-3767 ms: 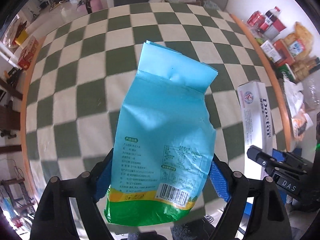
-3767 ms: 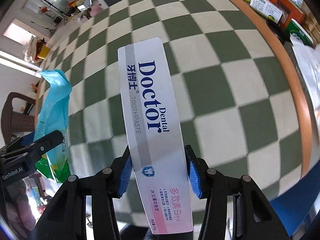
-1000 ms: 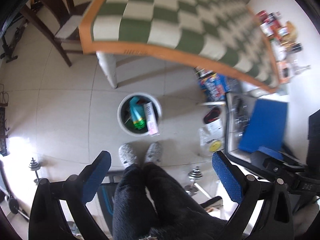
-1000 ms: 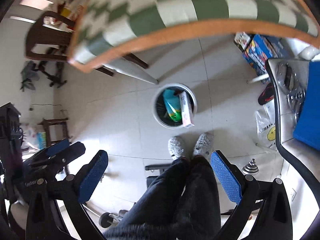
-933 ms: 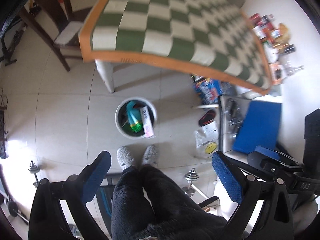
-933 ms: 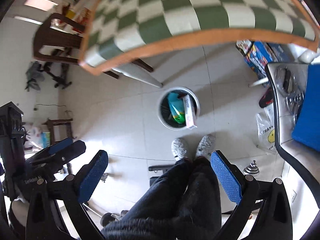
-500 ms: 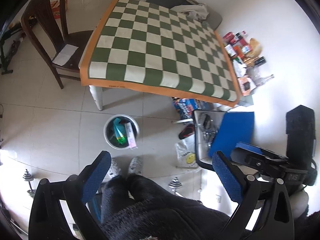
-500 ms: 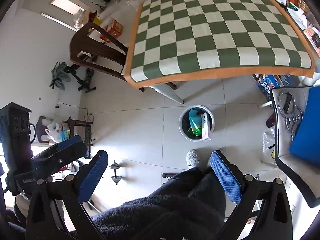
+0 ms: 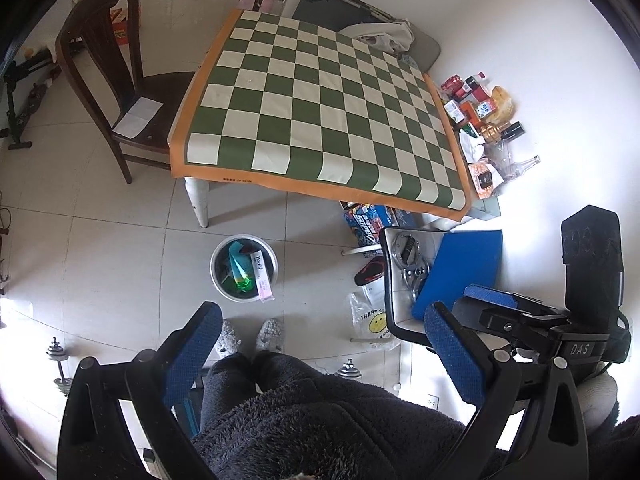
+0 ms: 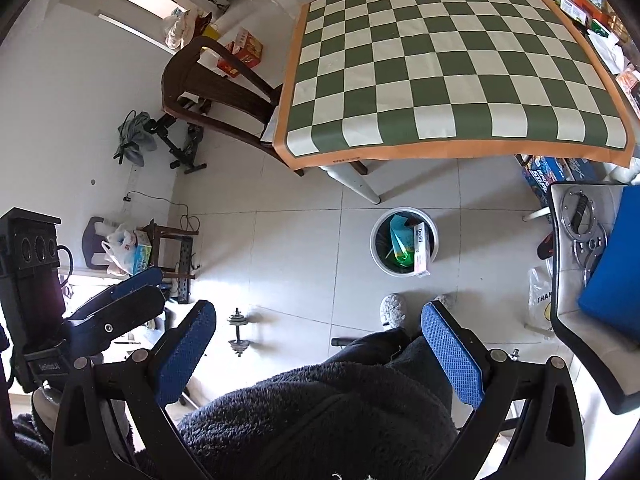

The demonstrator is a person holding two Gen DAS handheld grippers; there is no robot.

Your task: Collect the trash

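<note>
A round white trash bin stands on the tiled floor by the table leg. In it lie a light-blue and green snack bag and a white toothpaste box. The bin, bag and box also show in the right wrist view. My left gripper is open and empty, held high above the floor. My right gripper is open and empty too. The right gripper also shows in the left wrist view.
A table with a green and white checked cloth stands beyond the bin. A dark wooden chair is at its left. Bottles and packets lie by the wall. A blue board rests on a chair at right. Dumbbells lie on the floor.
Earlier each gripper held an item over the table: the left the snack bag, the right the toothpaste box. Both items now lie in the bin. Both grippers have risen well above the floor.
</note>
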